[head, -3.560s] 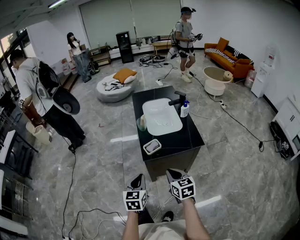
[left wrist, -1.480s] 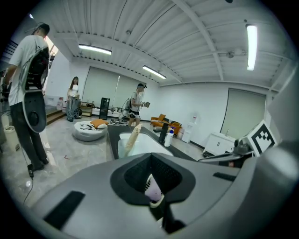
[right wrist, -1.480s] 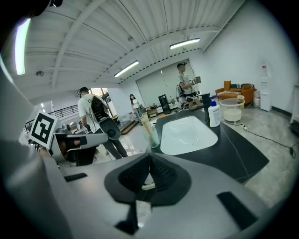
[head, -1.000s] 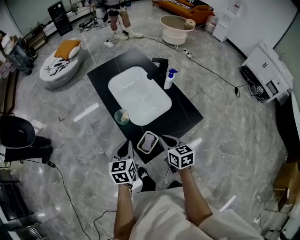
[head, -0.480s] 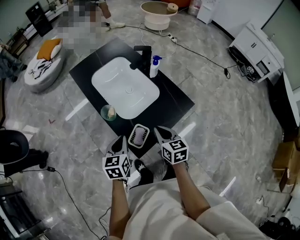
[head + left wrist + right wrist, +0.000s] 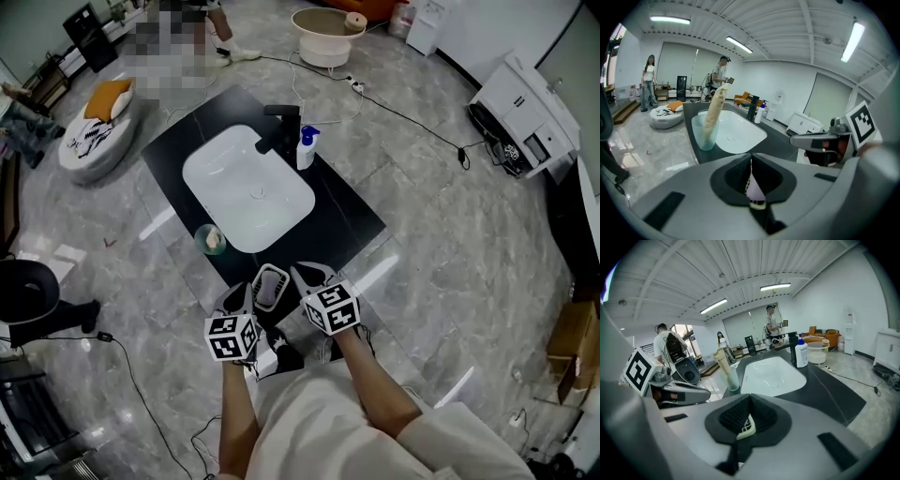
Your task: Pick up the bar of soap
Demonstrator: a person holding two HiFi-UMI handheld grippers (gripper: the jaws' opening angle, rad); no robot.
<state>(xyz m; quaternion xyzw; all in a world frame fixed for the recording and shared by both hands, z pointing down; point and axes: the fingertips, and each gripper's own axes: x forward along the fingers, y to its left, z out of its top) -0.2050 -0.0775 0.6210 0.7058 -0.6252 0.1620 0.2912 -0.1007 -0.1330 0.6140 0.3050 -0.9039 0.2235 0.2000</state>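
The bar of soap (image 6: 269, 290) is pale lilac and lies in a white slotted dish (image 6: 278, 271) at the near edge of the black counter (image 6: 349, 221). My left gripper (image 6: 242, 293) is just left of the dish with its jaws shut and nothing held. My right gripper (image 6: 300, 274) is just right of the dish, also shut and empty. In the left gripper view, the soap (image 6: 754, 189) shows through the gap behind the closed tips of the left gripper (image 6: 751, 158). In the right gripper view, the dish (image 6: 746, 426) shows the same way below the right gripper (image 6: 749, 397).
A white sink (image 6: 246, 187) fills the counter's middle, with a black tap (image 6: 281, 127) and a pump bottle (image 6: 305, 148) behind it. A green cup (image 6: 209, 240) stands left of the sink. Cables run over the grey floor; a white printer (image 6: 525, 117) stands at the right.
Both grippers have come closer to the soap dish and now flank it tightly. The left gripper has sunk a little. Both stay shut.
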